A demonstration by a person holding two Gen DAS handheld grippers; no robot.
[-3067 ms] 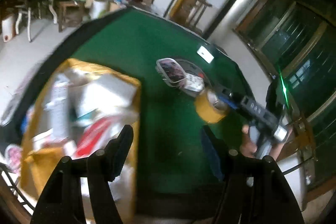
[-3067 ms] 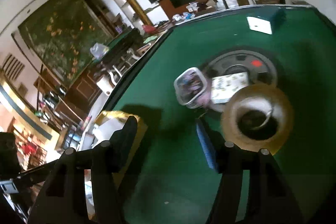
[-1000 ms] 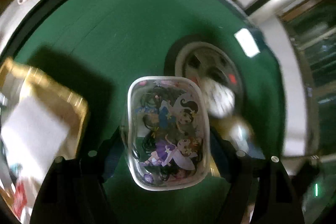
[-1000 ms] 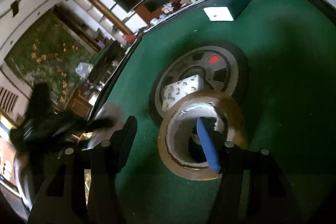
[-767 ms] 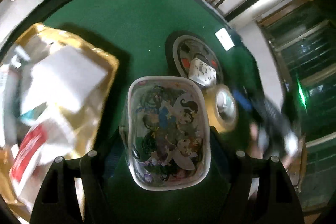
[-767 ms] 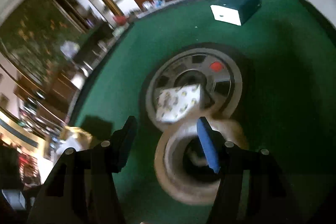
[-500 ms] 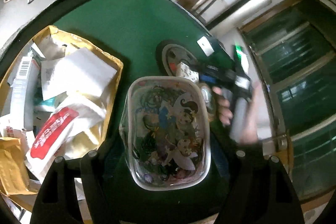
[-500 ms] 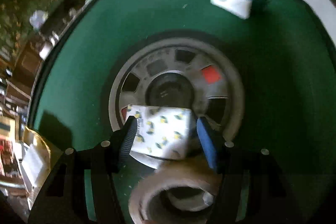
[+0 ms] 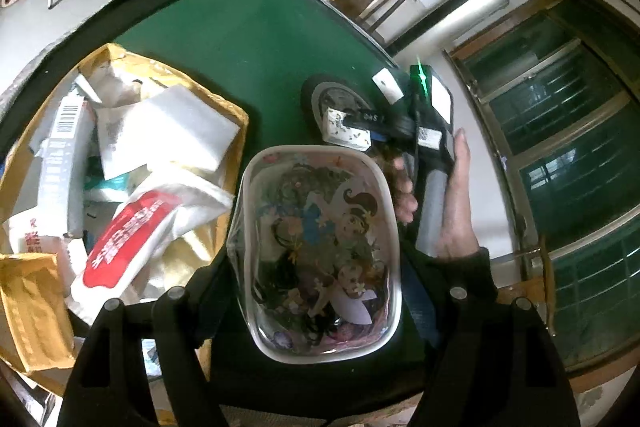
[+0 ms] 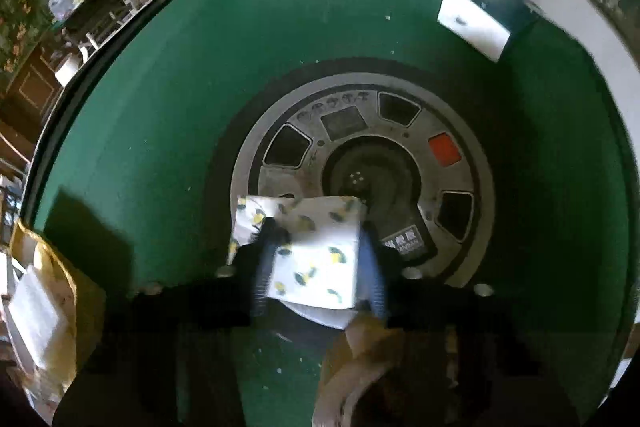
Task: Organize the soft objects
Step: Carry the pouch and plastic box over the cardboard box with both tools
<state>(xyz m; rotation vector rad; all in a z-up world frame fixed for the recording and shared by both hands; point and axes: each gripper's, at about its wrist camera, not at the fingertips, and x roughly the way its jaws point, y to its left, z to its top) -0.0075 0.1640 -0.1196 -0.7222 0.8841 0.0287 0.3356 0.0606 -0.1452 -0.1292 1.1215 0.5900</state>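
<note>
Left tongs (image 9: 316,263) grip the clear pouch (image 9: 316,251). Right tongs (image 10: 316,263), just closing, apparently clamp the tissue pack (image 10: 316,259) above the bench (image 10: 200,75).

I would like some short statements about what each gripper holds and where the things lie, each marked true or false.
1. The left gripper holds a clear pouch printed with cartoon figures. True.
2. The right gripper is empty. False: its jaws have just been closing and now press a lemon-print tissue pack.
3. The tissue pack lies partly over the round grey disc in the table. True.
4. The cardboard box beside the pouch is empty. False: it holds white packets and envelopes.
5. The table is red. False: it is green.
</note>
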